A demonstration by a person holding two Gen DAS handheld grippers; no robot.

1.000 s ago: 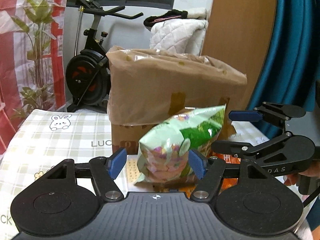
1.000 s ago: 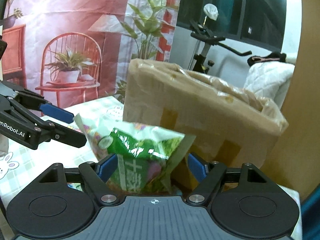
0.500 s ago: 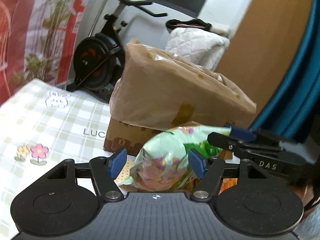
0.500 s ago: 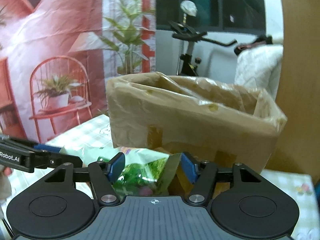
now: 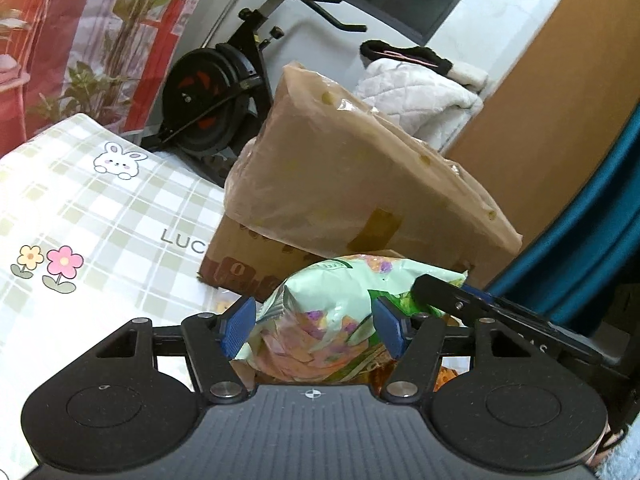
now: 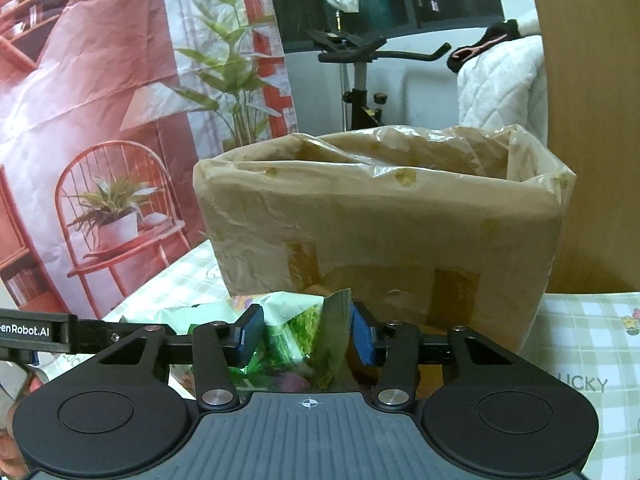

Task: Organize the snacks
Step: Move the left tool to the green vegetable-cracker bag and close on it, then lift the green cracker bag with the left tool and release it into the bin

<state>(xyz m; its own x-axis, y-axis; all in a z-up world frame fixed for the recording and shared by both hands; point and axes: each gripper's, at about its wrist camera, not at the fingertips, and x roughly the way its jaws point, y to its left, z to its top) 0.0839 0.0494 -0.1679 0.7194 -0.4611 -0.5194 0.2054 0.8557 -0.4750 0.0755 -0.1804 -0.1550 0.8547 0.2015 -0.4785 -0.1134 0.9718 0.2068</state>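
Counter has a checked cloth, bare and open on the left side. Cardboard box lined with a brown plastic bag sits right behind the work area, rim open at the top, wooden panel close behind it. Exercise bike stands off the far counter edge.

Snack bag is low in front of the box, just beside its front wall, held between both tools. Left gripper: jaws half wide, closing a little, blue pads against the puffed sides of one end of the bag. Right gripper: jaws have just been closing and now stand narrow, pinching the bag's flat crimped end, foil bunched between the pads. Right gripper's fingers show in the left view at the bag's far end.

Bag is pale green with darker green print and pink/purple patches, glossy, creased, still puffed in the middle.
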